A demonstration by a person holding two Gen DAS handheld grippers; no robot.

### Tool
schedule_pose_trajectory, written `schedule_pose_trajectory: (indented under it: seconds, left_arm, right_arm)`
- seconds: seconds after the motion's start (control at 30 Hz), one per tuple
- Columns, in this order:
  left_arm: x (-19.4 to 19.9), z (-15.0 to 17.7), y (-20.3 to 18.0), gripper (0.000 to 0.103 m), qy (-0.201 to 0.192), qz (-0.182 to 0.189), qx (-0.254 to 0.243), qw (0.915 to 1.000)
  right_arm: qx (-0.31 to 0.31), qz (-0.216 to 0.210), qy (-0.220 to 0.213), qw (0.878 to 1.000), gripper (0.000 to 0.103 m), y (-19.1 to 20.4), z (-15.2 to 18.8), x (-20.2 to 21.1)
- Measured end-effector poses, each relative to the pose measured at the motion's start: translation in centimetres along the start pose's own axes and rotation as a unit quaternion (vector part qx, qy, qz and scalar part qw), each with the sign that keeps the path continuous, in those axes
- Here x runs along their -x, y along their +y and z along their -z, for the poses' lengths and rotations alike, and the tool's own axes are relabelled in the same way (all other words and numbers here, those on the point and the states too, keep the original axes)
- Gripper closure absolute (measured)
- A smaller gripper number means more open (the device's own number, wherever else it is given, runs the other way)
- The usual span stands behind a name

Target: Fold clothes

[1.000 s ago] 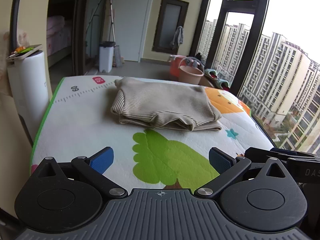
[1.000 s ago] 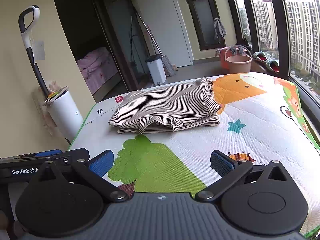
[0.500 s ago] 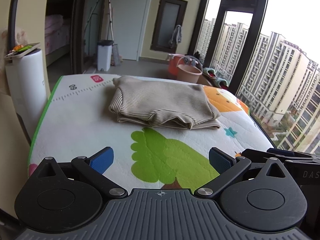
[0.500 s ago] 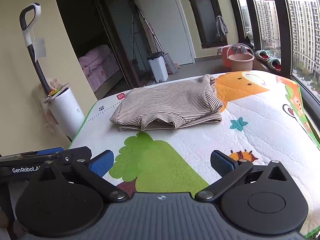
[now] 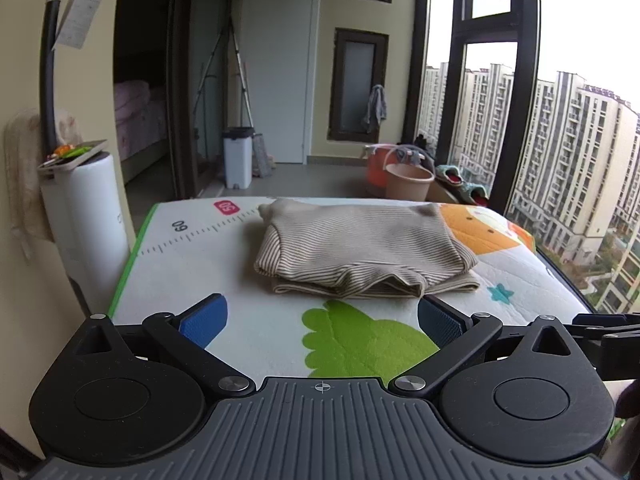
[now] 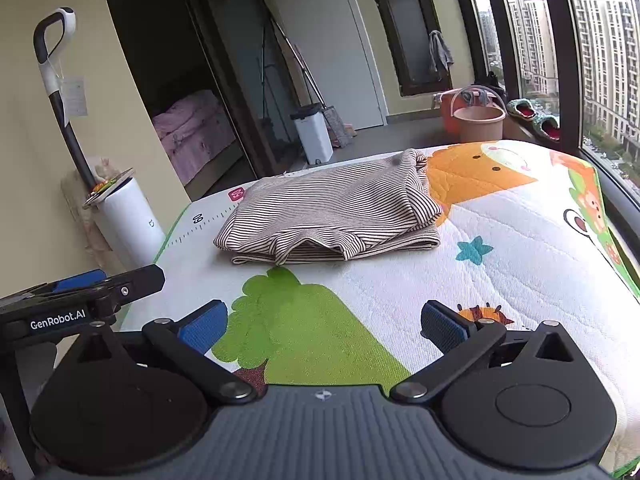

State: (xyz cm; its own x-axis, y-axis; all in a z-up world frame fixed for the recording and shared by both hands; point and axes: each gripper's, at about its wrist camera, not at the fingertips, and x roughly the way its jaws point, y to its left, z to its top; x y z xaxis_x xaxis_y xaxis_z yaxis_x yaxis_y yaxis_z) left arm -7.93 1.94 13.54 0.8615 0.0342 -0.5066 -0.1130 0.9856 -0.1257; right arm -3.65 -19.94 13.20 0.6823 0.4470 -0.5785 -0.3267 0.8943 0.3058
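Note:
A beige striped garment (image 5: 362, 250) lies folded in a flat stack on the cartoon play mat (image 5: 192, 276), toward its far side. It also shows in the right wrist view (image 6: 332, 216). My left gripper (image 5: 322, 322) is open and empty, held above the mat's near part, short of the garment. My right gripper (image 6: 324, 326) is open and empty, also above the near part of the mat (image 6: 500, 280). The left gripper's body (image 6: 80, 300) shows at the left edge of the right wrist view.
A white cylinder (image 5: 86, 220) with a vacuum handle stands at the mat's left edge. A white bin (image 5: 238, 158), buckets (image 5: 408, 182) and slippers sit on the floor beyond the mat. A tall window (image 6: 600, 60) runs along the right side.
Both grippers have pulled back and tilted a little, so the folded garment sits slightly farther off. The garment has not moved. Both grippers stay open.

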Motion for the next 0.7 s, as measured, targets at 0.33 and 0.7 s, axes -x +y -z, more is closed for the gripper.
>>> schedule_pose_trajectory:
  seconds: [0.33, 0.7]
  left_arm:
    - [-3.5, -0.1, 1.6, 0.000, 0.073, 0.018, 0.050, 0.9960]
    - [-8.4, -0.5, 1.9, 0.000, 0.120, 0.017, 0.058, 0.9910]
  right_arm:
    - [0.006, 0.012, 0.013, 1.000, 0.000, -0.6, -1.2, -2.4]
    - [0.023, 0.030, 0.041, 0.998, 0.000, -1.4, -2.8, -6.6]
